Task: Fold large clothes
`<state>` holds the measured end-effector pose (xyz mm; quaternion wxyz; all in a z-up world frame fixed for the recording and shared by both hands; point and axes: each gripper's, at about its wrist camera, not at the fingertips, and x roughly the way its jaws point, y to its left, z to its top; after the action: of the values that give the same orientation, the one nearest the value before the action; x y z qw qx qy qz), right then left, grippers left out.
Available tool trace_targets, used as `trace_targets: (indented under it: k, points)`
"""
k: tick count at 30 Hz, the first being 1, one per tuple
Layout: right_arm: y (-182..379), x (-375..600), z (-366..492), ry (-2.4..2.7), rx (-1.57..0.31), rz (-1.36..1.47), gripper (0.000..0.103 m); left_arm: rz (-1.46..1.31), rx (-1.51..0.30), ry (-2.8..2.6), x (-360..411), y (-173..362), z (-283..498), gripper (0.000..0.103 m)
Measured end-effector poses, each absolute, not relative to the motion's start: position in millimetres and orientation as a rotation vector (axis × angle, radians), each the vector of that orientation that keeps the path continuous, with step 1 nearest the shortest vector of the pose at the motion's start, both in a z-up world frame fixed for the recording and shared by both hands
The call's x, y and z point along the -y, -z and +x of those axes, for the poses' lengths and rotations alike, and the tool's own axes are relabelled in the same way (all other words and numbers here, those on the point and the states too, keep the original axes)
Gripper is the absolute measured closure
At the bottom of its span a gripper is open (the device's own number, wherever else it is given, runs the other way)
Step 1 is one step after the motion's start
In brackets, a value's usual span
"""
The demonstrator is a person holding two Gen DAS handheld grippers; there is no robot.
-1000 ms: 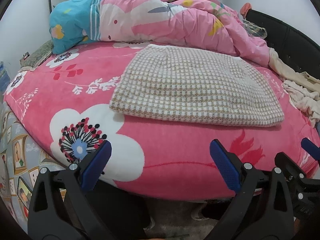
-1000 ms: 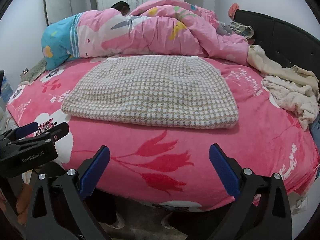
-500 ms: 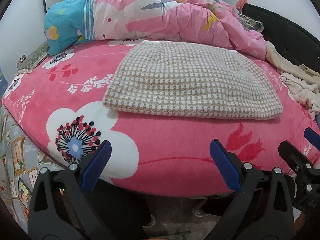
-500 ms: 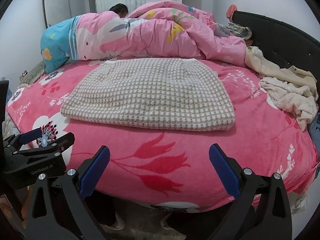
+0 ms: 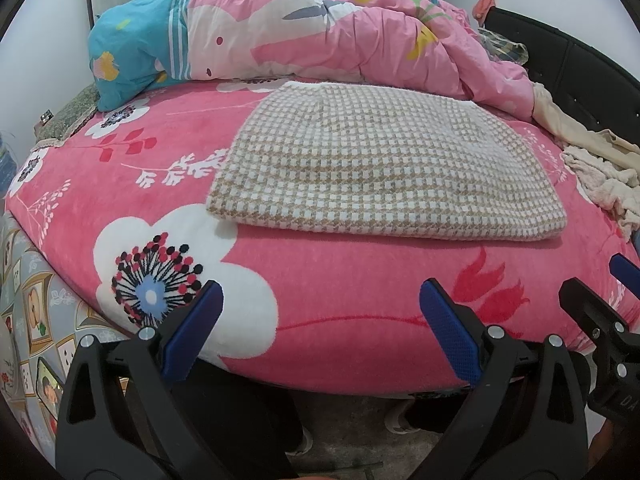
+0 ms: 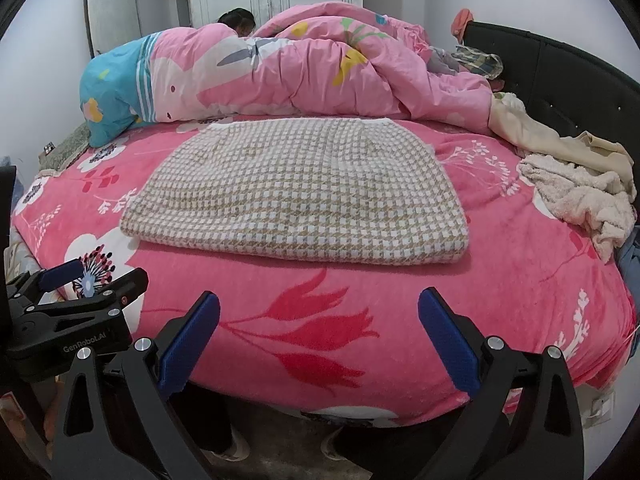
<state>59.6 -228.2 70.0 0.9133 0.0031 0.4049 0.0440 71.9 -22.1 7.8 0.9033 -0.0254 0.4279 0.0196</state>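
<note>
A folded beige-and-white checked garment [image 5: 384,164] [image 6: 300,196] lies flat in the middle of the round bed's pink flowered cover [image 5: 320,280] [image 6: 500,280]. My left gripper [image 5: 320,312] hangs open in front of the bed's near edge, below the garment's left part, with nothing between its blue pads [image 5: 192,328]. My right gripper [image 6: 320,320] is open too, level with the bed edge below the garment's right part. Each gripper shows at the side of the other's view: the right gripper [image 5: 600,304], the left gripper [image 6: 92,284].
A pink and blue duvet [image 5: 312,36] [image 6: 280,72] is heaped along the far side. Cream clothes and a fluffy towel [image 6: 580,192] [image 5: 600,172] lie at the right, by the black headboard [image 6: 560,76]. A person's dark hair [image 6: 236,18] shows behind the duvet. Floor lies below the grippers.
Both grippers have drifted a little, so the bed and garment sit slightly lower and nearer in the views. The garment has not moved, and both grippers remain open.
</note>
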Motion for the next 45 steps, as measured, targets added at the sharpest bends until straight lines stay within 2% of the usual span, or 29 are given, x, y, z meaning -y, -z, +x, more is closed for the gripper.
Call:
trace_targets:
  k: [45]
  points:
    - [-71.4, 227.9, 59.9, -0.088, -0.831, 0.002, 0.006, -0.049, -0.875, -0.047, 20.3, -11.6, 71.4, 0.008]
